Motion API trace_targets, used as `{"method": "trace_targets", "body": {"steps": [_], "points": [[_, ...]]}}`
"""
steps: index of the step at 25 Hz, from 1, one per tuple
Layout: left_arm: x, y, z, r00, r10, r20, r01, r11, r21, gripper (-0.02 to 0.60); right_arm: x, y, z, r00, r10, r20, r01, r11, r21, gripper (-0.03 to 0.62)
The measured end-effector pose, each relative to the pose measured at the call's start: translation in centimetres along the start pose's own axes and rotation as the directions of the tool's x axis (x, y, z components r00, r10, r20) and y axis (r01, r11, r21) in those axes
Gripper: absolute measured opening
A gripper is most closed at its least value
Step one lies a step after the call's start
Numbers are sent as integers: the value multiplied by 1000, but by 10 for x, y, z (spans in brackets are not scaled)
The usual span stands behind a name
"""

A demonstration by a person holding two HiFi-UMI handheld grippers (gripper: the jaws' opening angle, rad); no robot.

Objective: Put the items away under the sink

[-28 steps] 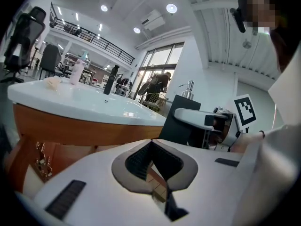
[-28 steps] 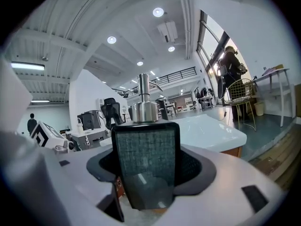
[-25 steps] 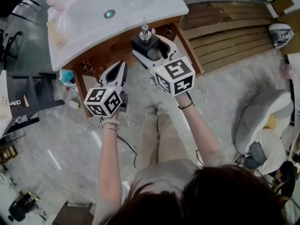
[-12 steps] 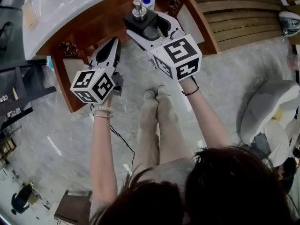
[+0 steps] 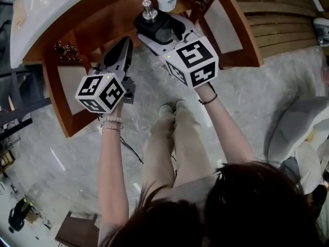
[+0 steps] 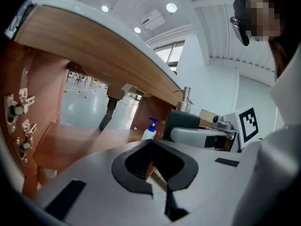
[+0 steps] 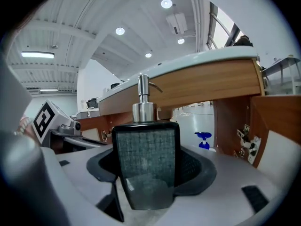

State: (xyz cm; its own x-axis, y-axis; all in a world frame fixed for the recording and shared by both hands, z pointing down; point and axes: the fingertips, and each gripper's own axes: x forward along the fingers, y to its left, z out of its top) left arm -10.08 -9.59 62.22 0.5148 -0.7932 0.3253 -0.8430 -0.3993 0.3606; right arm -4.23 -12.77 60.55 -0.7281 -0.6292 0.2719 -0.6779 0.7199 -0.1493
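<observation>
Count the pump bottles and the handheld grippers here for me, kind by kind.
Pump bottles: 2 (dark dispenser held in the right gripper; white bottle with a blue pump, standing in the cabinet)
Grippers: 2 (left gripper, empty; right gripper)
Total: 4

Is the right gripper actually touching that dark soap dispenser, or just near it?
Touching. The right gripper view shows the soap dispenser upright between the jaws of the right gripper, both pads pressed against its sides.

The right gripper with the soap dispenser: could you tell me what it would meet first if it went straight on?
Probably nothing before the open cabinet under the sink; the blue-capped bottle stands slightly right of that line, though depth is unclear.
</observation>
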Motion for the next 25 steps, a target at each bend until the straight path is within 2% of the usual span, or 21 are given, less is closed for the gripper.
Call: {"method": "trace_targets", "body": {"steps": [11, 25], "points": [[32, 45, -22, 999, 23, 40, -24, 1000, 19, 1, 56, -24, -40, 1000, 1, 11, -1, 1000, -14, 325], [50, 76, -29, 996, 38, 85, -41, 999, 26, 0, 95, -36, -47, 998, -28, 58, 30, 999, -35, 325]]}}
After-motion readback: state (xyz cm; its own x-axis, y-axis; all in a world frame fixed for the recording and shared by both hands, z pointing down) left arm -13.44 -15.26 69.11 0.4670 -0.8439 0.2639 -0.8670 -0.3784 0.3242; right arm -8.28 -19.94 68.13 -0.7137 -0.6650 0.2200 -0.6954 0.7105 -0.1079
